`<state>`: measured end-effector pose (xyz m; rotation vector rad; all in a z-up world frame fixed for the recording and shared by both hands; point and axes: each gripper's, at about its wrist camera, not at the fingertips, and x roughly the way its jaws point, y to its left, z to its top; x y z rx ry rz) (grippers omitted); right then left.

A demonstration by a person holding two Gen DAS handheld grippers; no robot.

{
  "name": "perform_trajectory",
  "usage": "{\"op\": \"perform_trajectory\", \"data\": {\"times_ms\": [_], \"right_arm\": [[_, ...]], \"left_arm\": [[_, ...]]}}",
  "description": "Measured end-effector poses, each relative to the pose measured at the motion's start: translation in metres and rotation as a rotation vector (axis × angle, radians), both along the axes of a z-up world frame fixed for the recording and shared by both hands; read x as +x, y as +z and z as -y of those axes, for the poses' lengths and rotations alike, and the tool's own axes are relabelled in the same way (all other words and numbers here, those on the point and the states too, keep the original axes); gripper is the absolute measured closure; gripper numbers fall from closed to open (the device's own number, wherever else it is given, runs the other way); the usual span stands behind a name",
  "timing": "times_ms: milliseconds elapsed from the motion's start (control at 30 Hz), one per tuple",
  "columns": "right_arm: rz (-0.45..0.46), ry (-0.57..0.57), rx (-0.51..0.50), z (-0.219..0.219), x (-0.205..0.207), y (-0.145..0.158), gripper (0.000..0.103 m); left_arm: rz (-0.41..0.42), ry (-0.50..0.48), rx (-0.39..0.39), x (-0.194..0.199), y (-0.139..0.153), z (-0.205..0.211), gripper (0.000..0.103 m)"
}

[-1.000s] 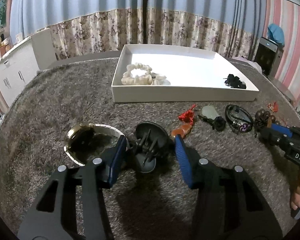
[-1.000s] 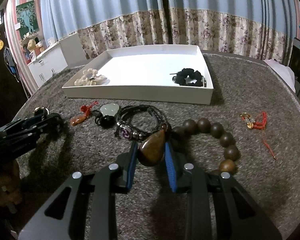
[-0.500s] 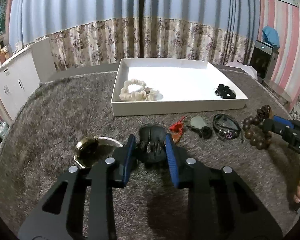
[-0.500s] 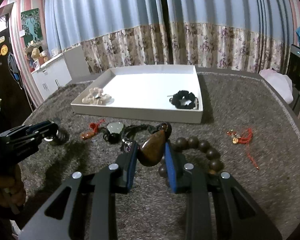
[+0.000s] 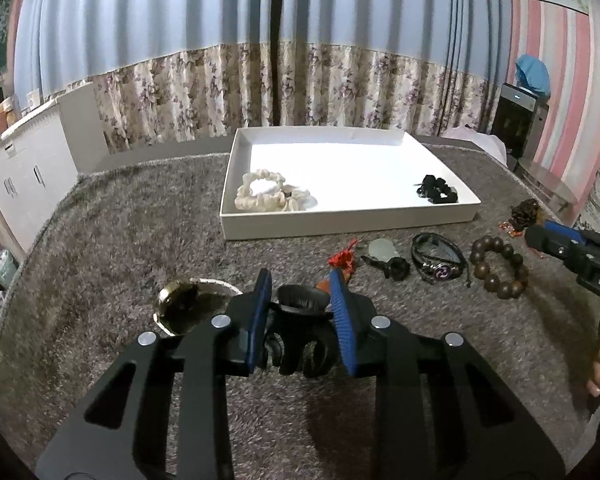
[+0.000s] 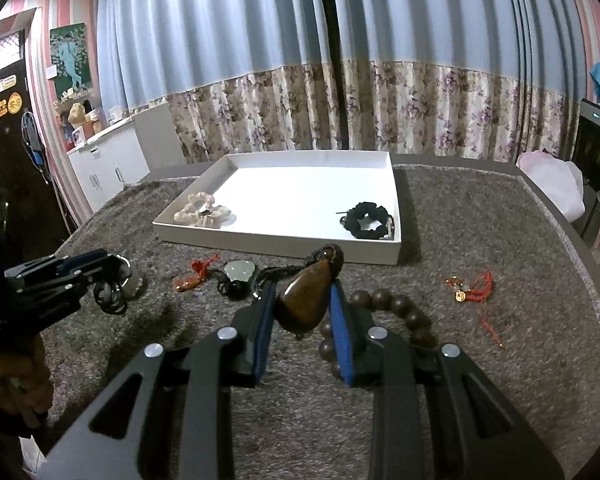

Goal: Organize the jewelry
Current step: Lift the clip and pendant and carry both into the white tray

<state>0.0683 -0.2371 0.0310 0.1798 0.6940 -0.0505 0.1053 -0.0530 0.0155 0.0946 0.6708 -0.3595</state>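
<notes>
— Gripping anything, the left tongs (image 5: 300, 312)?
— Yes. Their jaws have just been closing and now pinch a black claw hair clip (image 5: 298, 332) between the blue pads, lifted off the grey carpeted bench (image 5: 120, 240).
— And the right tongs (image 6: 302, 320)?
— Narrowly parted, clamped on a brown teardrop pendant (image 6: 302, 300); its dark cord runs up from its top.
— Where is the rest of the jewelry?
— A white tray (image 5: 340, 224) sits toward the far edge of the bench, holding a cream scrunchie (image 5: 266, 196) near its front left corner and a black scrunchie (image 5: 436, 194) near its front right corner. In front of the tray lie a red knotted charm (image 5: 342, 258), a pale green stone pendant (image 5: 382, 248), a black cord bracelet (image 5: 438, 258) and a dark wooden bead bracelet (image 5: 498, 268). A gold-rimmed watch (image 5: 180, 304) lies just left of the left tongs.
</notes>
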Motion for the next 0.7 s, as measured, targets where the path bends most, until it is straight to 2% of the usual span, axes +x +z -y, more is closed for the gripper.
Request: {"op": "perform_trajectory", "data": {"times_ms": [333,700], "right_arm": [[0.040,0.007,-0.005,0.006,0.009,0.022,0.076],[0.099,0.009,-0.028,0.026,0.044,0.055,0.076]], "left_arm": [[0.038,-0.010,-0.005,0.008,0.023,0.005,0.074],[0.115,-0.010,-0.020,0.046,0.072,0.019,0.074]]}}
